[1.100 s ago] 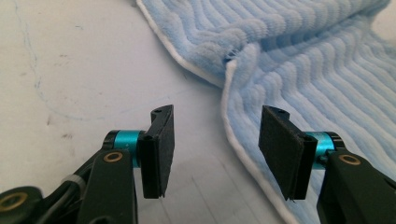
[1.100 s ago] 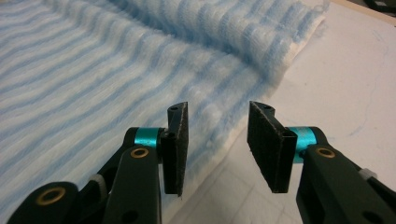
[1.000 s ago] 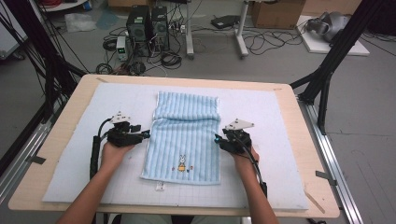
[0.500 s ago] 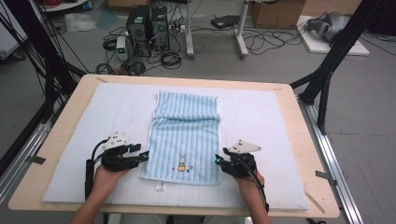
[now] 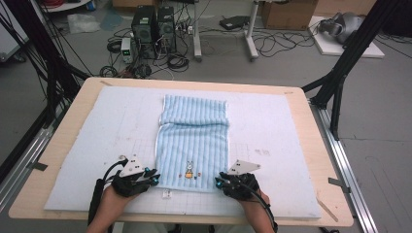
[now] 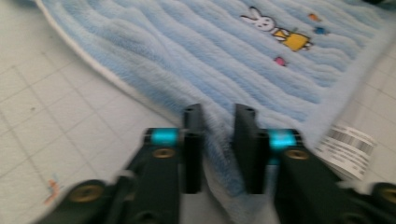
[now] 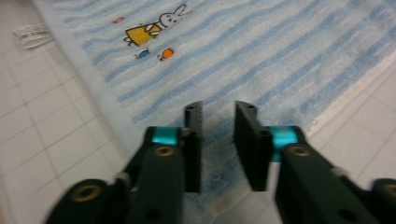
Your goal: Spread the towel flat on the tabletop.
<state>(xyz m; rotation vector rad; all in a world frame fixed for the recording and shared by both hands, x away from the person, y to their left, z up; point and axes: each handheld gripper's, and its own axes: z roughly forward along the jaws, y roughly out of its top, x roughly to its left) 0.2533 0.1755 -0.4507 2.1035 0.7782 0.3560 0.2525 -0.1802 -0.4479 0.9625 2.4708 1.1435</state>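
both hands have slid down from the towel's (image 5: pixel 194 141) mid sides to its near corners, lower centre of the high view. left gripper (image 5: pixel 154 180) sits at the lower-left corner, right gripper (image 5: pixel 218 183) at the lower-right. jaws on both have just been closing, w/ towel cloth between them: in the left gripper view the cloth bunches up between the black jaws, so it's clamped on the corner; in the right gripper view the edge runs between the jaws too, looks pinched. prob. means both corners are now grabbed, ready to lift or fold toward the far edge.

hard to tell: both gripper views are blurred. the towel's top edge already looks folded over, layers unclear. white tag (image 5: pixel 166 194) just below the hem, print unreadable.
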